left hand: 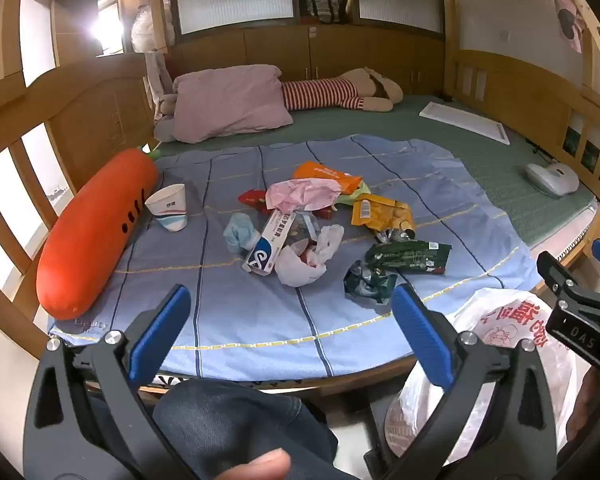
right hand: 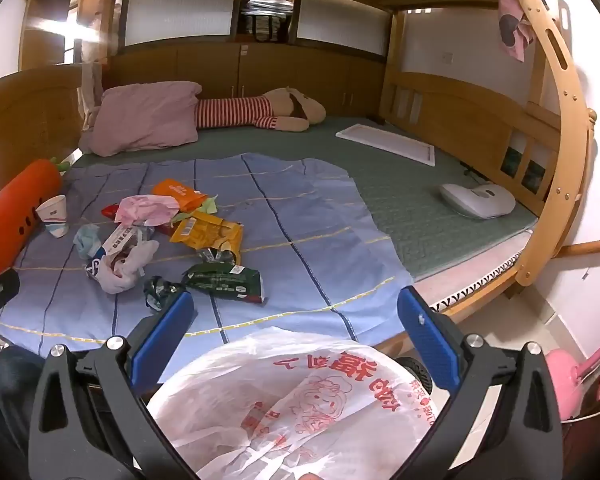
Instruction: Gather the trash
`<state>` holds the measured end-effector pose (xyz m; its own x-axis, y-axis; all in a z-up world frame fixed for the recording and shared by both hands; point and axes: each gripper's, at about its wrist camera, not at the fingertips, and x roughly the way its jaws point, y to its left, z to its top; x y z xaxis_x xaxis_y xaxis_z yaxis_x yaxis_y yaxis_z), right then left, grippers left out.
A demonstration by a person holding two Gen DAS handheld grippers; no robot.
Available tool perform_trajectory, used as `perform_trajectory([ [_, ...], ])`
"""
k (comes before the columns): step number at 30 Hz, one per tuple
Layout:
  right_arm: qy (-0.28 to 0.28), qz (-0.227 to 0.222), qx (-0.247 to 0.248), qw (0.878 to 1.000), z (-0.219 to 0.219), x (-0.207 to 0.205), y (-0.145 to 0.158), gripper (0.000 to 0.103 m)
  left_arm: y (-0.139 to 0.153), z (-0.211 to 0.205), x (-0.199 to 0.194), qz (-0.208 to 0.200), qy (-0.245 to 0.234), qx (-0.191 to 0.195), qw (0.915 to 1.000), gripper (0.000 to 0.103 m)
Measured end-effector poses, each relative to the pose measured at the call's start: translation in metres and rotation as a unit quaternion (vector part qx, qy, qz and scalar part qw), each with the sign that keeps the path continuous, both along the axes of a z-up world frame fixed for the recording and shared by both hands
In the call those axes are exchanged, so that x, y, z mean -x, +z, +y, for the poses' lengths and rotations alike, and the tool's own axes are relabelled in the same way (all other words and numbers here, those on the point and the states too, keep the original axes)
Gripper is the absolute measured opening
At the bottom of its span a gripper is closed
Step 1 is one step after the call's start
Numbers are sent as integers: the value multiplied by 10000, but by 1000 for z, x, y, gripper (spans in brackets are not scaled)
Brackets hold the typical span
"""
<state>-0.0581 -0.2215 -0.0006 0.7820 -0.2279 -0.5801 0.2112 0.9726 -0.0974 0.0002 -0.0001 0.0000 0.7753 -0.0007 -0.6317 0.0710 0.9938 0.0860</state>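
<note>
**Bedside clean-up: both tools poised over scattered litter**

Denim-clad knee is filling the bottom of the left wrist view, with the left gripper hovering above it, jaws standing wide and holding nothing. Beyond, trash is lying heaped mid-way across the blue sheet on the bed: a toothpaste box, crumpled white plastic, a dark green wrapper, a yellow packet and a paper cup just beside the carrot cushion. All of it looks light, soft and crinkly, likely to slip; pinching a bunched fold or the box's narrow sides seems safest.

Seen from the right wrist, a white plastic bag is billowing directly beneath the right gripper, whose jaws are likewise spread wide and empty. The bag is hanging off the bed's near edge, its thin film probably collapsing easily. Open sheet is stretching to the right of the litter, giving ample room; the wooden ladder rail is crowding the far right.
</note>
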Motion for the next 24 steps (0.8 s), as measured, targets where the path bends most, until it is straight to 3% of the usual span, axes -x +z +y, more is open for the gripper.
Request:
perform_trajectory([
  [24,14,27,-33,10000,5,-1,-3,100,0,0,0,13,-3,2,10000,100],
])
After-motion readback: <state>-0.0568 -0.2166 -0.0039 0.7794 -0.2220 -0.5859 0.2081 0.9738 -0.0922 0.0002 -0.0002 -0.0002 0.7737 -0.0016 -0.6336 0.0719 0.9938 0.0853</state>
